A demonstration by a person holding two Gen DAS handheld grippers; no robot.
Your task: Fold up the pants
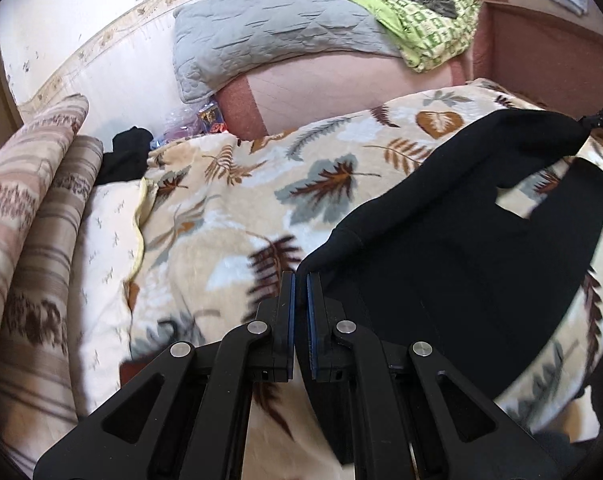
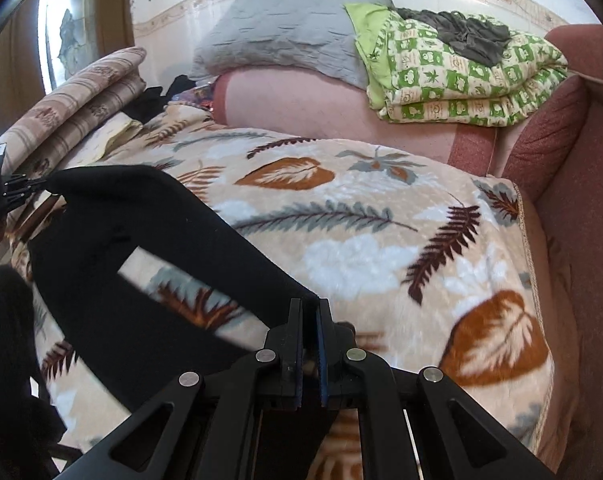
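Observation:
The black pants (image 1: 453,240) hang stretched above a leaf-patterned blanket (image 1: 237,208), held up between both grippers. My left gripper (image 1: 300,280) is shut on one corner of the pants at the lower middle of the left wrist view. My right gripper (image 2: 310,306) is shut on the other corner of the pants (image 2: 149,240). Each gripper shows small in the other's view, the right one (image 1: 599,120) at the right edge and the left one (image 2: 17,188) at the left edge. The two legs droop with a gap between them.
The blanket (image 2: 381,232) covers a pink sofa bed. A grey quilted pillow (image 1: 269,36) and a folded green-patterned quilt (image 2: 461,80) lie on the pink bolster behind. Striped cushions (image 1: 25,208) and a dark garment (image 1: 125,156) lie at the left. A reddish armrest (image 2: 573,184) stands at the right.

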